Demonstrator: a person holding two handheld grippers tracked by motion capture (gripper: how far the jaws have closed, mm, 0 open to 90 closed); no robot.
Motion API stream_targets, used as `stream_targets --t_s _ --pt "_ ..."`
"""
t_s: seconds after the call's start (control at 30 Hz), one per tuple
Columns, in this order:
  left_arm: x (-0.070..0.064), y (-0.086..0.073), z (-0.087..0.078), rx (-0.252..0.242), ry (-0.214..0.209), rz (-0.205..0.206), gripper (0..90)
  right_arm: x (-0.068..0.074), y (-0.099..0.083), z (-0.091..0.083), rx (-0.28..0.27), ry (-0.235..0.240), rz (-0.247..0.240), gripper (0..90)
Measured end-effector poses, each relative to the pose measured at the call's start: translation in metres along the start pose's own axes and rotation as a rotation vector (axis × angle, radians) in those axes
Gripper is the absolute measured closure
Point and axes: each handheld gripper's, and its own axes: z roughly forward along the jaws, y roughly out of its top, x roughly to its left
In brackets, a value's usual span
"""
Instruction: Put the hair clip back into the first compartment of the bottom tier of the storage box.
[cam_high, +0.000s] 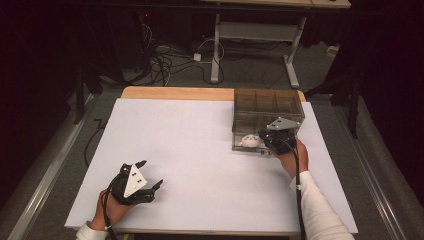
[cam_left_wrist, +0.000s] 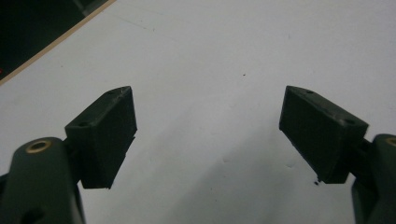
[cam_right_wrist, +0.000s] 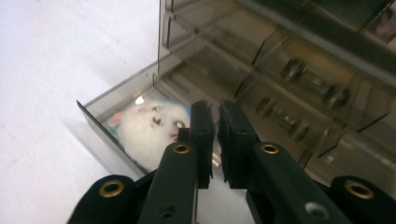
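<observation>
At two o'clock on the tabletop (cam_high: 190, 145), the right gripper (cam_right_wrist: 217, 140), jaws together, grips the open drawer (cam_right_wrist: 116, 100) holding a plush toy (cam_right_wrist: 149, 128); pushing shut seems next. Left gripper (cam_high: 150, 176) jaws apart.

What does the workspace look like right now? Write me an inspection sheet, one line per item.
Surface: white board on a wooden tabletop, bare apart from the cabinet.
Job's things: smoky clear plastic drawer cabinet at the far right; its bottom drawer is pulled out, with a white fluffy toy animal lying inside.
Clutter: nothing seen on the board.
Grippers: left gripper open over bare board, near left; right gripper at the open drawer front, jaws nearly together, grip not clear.
Cables: one black cable trails along the right sleeve; loose leads lie on the floor beyond.
Surroundings: dark room, a white-legged desk behind.
</observation>
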Motion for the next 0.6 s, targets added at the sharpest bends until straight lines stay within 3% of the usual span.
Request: stream_targets --t_s 0.17,0.6 --pt "0.000 0.000 0.000 0.002 -0.001 0.000 18.1 0.003 -0.003 0.010 0.033 -0.005 -0.011 86.2" --pt "0.000 0.000 0.001 0.000 -0.003 0.002 18.1 0.009 0.000 0.026 0.043 -0.042 -0.054 88.5"
